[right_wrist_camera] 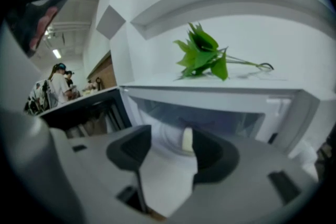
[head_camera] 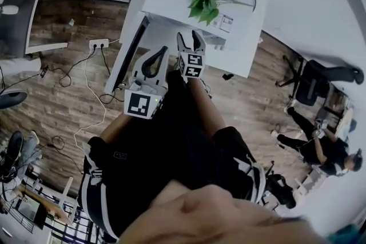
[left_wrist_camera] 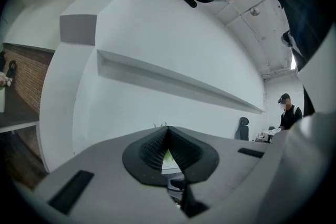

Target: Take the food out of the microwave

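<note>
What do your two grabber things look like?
The left gripper and the right gripper are both light grey, with curved black jaws. Each carries a cube with black-and-white square markers. The person's sleeves are black.

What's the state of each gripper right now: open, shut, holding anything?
Left gripper: closed, tips together, nothing held.
Right gripper: open, empty, pointed at the microwave.
</note>
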`<control>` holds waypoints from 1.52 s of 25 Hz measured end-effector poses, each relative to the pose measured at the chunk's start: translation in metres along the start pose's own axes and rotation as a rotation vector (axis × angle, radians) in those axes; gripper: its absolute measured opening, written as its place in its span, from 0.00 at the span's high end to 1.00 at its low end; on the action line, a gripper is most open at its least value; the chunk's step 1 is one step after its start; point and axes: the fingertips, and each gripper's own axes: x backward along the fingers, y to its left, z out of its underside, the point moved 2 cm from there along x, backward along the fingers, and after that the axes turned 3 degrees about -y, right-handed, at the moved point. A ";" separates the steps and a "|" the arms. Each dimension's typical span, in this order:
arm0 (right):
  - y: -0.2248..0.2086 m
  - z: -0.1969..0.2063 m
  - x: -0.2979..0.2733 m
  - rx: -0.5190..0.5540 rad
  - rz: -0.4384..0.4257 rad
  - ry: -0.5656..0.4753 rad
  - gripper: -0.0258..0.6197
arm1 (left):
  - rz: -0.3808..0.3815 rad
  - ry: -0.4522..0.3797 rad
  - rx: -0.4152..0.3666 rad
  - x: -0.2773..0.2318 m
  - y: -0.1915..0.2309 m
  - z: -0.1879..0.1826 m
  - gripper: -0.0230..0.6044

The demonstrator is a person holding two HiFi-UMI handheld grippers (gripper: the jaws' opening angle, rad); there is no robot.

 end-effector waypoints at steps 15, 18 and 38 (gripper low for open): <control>-0.036 0.048 -0.077 0.002 0.092 0.084 0.53 | -0.042 0.027 0.017 -0.006 0.011 0.004 0.92; -0.041 0.053 -0.088 -0.003 0.109 0.099 0.52 | -0.050 0.033 0.017 -0.009 0.014 0.006 0.92; -0.056 0.076 -0.127 0.029 0.179 0.218 0.50 | -0.103 0.064 0.031 -0.007 0.032 0.014 0.92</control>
